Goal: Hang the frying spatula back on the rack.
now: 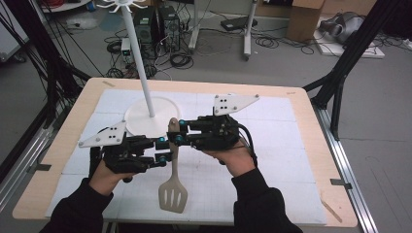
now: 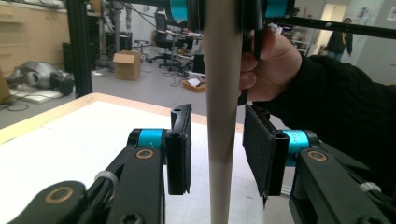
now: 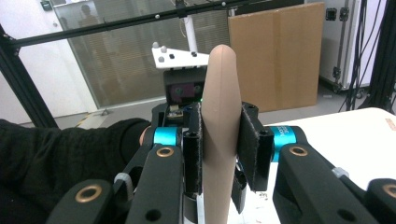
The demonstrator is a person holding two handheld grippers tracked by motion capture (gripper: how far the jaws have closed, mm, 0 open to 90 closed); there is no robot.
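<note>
Spatula (image 1: pixel 172 191) first: it hangs upright at the middle of the high view, its slotted blade low near the bottom edge and its handle tip up beside the stand's base. My right gripper (image 1: pixel 178 131) comes in from the right and is clamped on the handle near its top; in the right gripper view (image 3: pixel 219 149) both black pads press flat against the beige shaft, whose rounded tip rises above them. My left gripper (image 1: pixel 164 149) sits just below it, coming in from the left. In the left gripper view (image 2: pixel 217 154) the handle (image 2: pixel 219 116) runs straight up between the jaws, but I see a gap on each side, so the pads do not touch it: those jaws stand apart around the shaft without gripping. Farther up that same view the right hand (image 2: pixel 271 60) holds its gripper on the handle. Outward from there, the white stand (image 1: pixel 145 87) rises from its round base (image 1: pixel 141 121) at the upper middle of the white mat (image 1: pixel 282 160) on the wooden table (image 1: pixel 63 141).
</note>
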